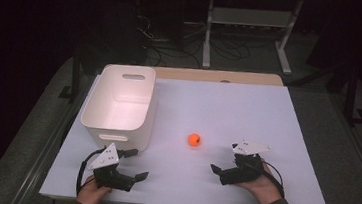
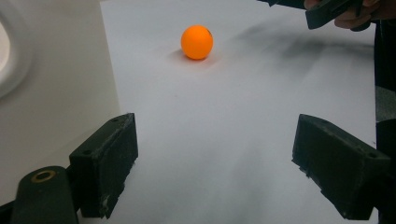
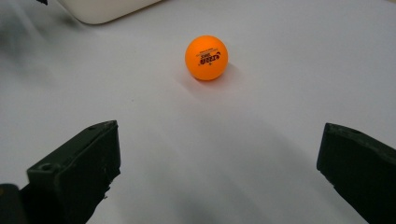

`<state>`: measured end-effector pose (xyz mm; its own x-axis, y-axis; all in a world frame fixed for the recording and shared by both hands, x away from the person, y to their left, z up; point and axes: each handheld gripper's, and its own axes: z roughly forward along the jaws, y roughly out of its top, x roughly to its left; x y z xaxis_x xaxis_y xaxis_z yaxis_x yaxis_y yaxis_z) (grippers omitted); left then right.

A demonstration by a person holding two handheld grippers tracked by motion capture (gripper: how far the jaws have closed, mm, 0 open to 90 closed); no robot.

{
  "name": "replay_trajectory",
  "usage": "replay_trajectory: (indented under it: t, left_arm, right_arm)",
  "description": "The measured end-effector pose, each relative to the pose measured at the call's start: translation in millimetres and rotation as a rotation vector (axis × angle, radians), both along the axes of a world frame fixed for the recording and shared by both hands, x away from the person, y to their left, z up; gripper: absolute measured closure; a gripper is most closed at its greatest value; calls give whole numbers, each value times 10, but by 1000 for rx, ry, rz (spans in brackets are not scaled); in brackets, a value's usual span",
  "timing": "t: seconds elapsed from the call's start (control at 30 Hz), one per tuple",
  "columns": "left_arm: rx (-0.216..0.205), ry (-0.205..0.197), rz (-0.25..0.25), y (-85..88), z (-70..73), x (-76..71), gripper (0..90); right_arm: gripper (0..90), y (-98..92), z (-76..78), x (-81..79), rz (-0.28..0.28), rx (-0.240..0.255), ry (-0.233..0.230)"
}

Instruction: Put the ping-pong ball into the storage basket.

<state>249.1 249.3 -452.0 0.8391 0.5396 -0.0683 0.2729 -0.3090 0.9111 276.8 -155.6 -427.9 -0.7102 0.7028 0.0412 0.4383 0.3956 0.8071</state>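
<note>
The left gripper [image 1: 135, 165] sits near the table's [image 1: 268, 110] front left corner, jaws spread wide, gripping and touching nothing. The right gripper [image 1: 220, 172] sits at the front right, jaws equally wide, also empty. The ball [image 1: 194, 139] rests on the table between the two and farther from the person, clear of both. The bin [image 1: 118, 103] stands just beyond the left gripper, to the ball's left.
</note>
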Motion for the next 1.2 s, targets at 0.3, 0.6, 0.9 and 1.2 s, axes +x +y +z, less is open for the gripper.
replay_trajectory:
  t: [0.3, 0.6, 0.9, 1.2]
  left_arm:
    - [0, -1, 1, 0, 0, -1, 141]
    - [0, -1, 1, 0, 0, 0, 141]
    - [-1, 0, 2, 1, 0, 1, 141]
    - [0, -2, 3, -1, 0, -3, 141]
  right_arm:
    - [0, 38, 2, 61, -6, 12, 7]
    - [0, 74, -1, 101, -8, 14, 10]
    - [0, 96, 1, 137, -7, 23, 7]
    - [0, 128, -8, 167, -7, 23, 12]
